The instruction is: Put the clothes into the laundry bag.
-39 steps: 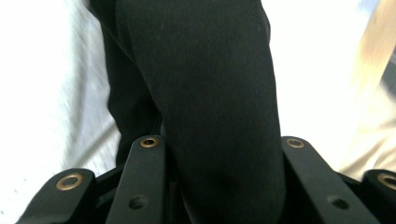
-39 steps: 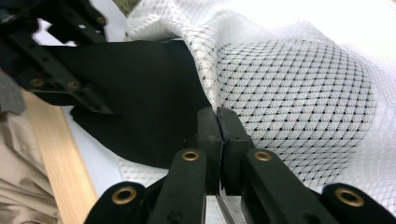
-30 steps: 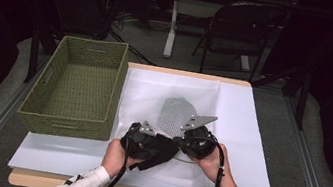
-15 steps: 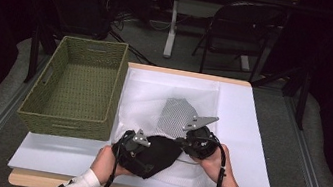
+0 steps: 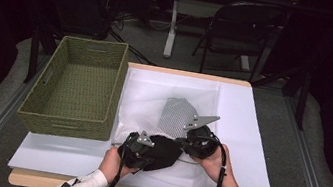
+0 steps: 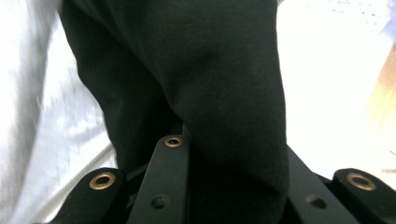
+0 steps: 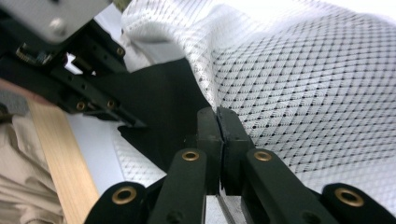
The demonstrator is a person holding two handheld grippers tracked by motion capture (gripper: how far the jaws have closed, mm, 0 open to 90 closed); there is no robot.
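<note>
A: Black cloth [image 5: 163,152] — where does it lie?

B: At the near middle of the surface [image 5: 248,137], on the near part of a white mesh bag [image 5: 153,101] that is spread flat over a white sheet. It is bunched between the two grippers, just right of the left one and just left of the right one.

A: What is the left gripper [image 5: 137,150] doing?

B: It is clamped on the black cloth. In the left gripper view the dark fabric [image 6: 201,93] rises straight out from between its jaws and covers their tips. Those jaws have just been closing, with the cloth between them.

A: And the right gripper [image 5: 196,141]?

B: In the right gripper view its jaws are pressed fully together, pad against pad, at the edge of the mesh bag [image 7: 299,79]. The white netting rises just beyond and to the right of the tips, so it appears to pinch the mesh edge, though the fabric between the pads is too thin to make out. The black cloth [image 7: 163,107] lies just left of the tips, with the left gripper [image 7: 93,79] beyond it.

A: Anything else on the surface?

B: A green woven basket [image 5: 68,123] stands at the left, its right wall touching the left edge of the mesh bag. A grey patterned patch [image 5: 176,115] shows in the bag, just beyond the right gripper.
</note>
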